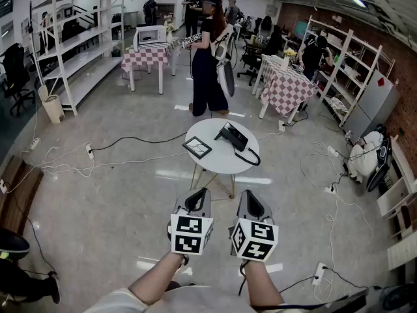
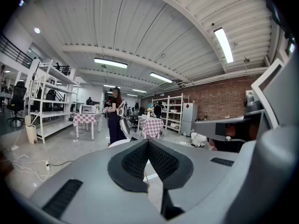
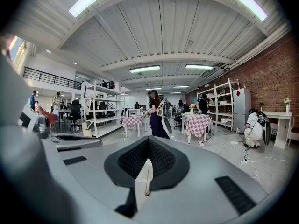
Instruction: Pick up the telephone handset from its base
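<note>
A black telephone (image 1: 232, 135) rests on a small round white table (image 1: 215, 160). Its handset lies on the base, and a black cord (image 1: 251, 156) curls off toward the table's right edge. Both grippers hang side by side in the air, short of the table on my side. The left gripper (image 1: 199, 194) is shut with nothing in it, and so is the right gripper (image 1: 250, 195). In the left gripper view the black pads (image 2: 148, 144) meet, and the table's edge (image 2: 118, 143) shows just beyond. The right gripper view shows its pads (image 3: 148, 143) closed too.
A small black-framed square object (image 1: 197, 148) lies on the table's left side. A person in black (image 1: 209, 57) stands beyond the table. Cables (image 1: 98, 155) and power strips trail over the floor. Checkered tables (image 1: 287, 87) and white shelves (image 1: 71, 44) stand farther off.
</note>
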